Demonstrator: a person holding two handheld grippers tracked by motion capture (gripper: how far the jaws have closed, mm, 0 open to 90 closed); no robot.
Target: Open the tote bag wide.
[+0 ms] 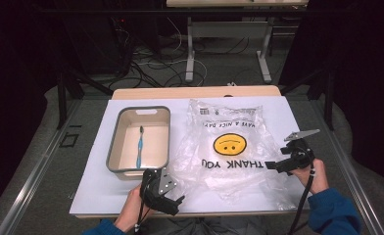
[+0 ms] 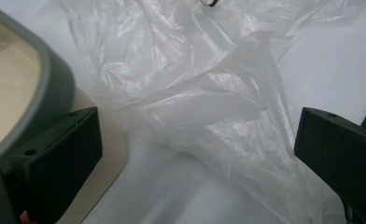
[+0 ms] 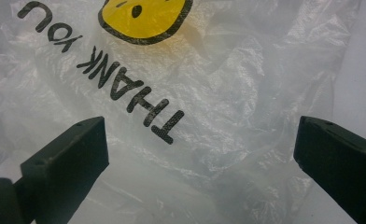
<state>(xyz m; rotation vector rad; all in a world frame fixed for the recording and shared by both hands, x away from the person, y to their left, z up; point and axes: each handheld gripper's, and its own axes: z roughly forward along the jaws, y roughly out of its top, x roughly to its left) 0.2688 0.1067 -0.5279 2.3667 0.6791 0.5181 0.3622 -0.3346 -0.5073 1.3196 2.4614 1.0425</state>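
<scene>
From above, the plastic bag lies flat and crumpled on the white table, just right of the tub with a toothbrush in it; my left tongs sit at the bag's near-left corner and my right tongs at its right edge, both with jaws apart and holding nothing. The bag's long axis runs away from me, print upside down to me, so I judge that its mouth faces my side. Along my left tongs, a raised fold of the bag stands between the open jaws, the tub's rim beside the left jaw. It looks featherlight, limp and slippery; I'd pinch that fold, not the flat film. Along my right tongs, the printed face of the bag lies between wide jaws, untouched.
</scene>
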